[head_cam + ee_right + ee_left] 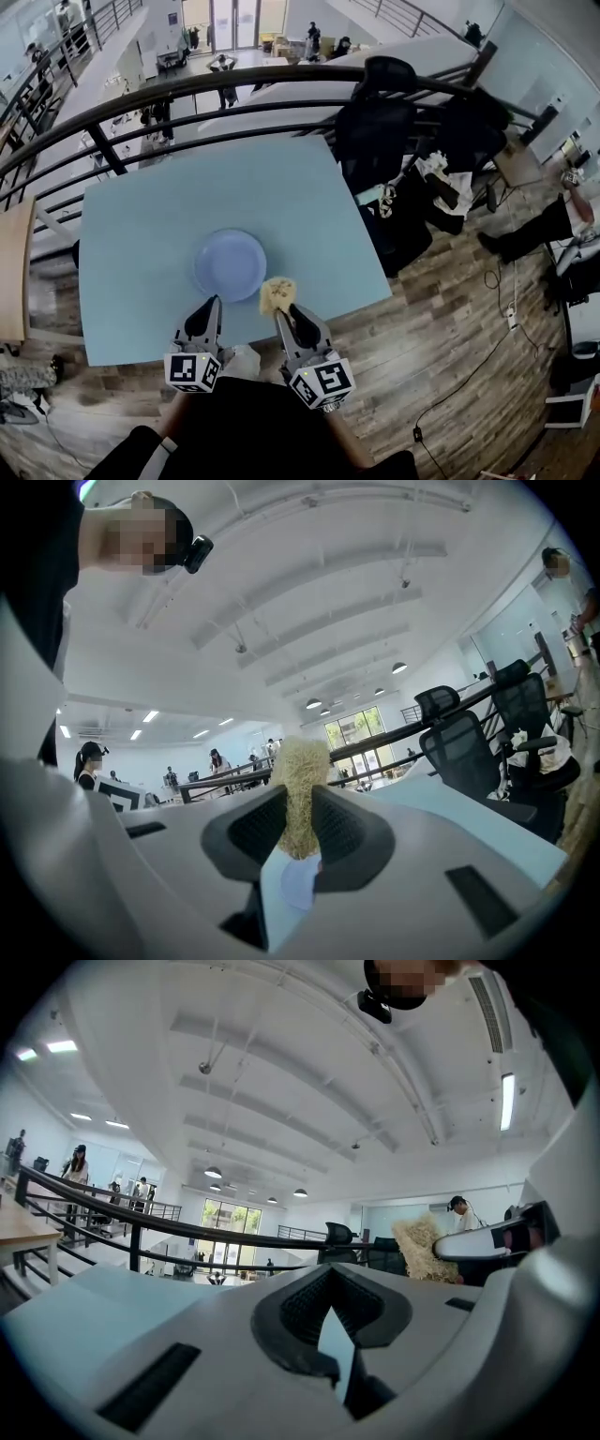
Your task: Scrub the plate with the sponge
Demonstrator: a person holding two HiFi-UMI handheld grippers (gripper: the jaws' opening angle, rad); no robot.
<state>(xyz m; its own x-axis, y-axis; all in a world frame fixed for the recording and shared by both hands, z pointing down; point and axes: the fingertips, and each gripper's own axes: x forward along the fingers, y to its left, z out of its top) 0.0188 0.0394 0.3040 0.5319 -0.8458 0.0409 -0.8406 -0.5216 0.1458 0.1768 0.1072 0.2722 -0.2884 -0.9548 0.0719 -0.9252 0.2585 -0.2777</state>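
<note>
A round pale-blue plate (231, 264) lies flat on the light blue table (141, 234), near its front edge. Just right of the plate, a yellow fibrous sponge (277, 293) is held upright off the table, with my right gripper (284, 311) shut on it. In the right gripper view the sponge (302, 789) sticks up between the pads, and a bit of the plate (298, 885) shows under them. My left gripper (208, 306) hovers by the plate's near left rim, shut and holding nothing (333, 1314). In the left gripper view the sponge (419, 1247) shows at the right.
A dark railing (234, 94) runs behind the table. Black office chairs draped with clothes (384, 141) stand at the table's right side. The table's front edge (234, 339) lies just under the grippers, with wooden floor (450, 328) beyond.
</note>
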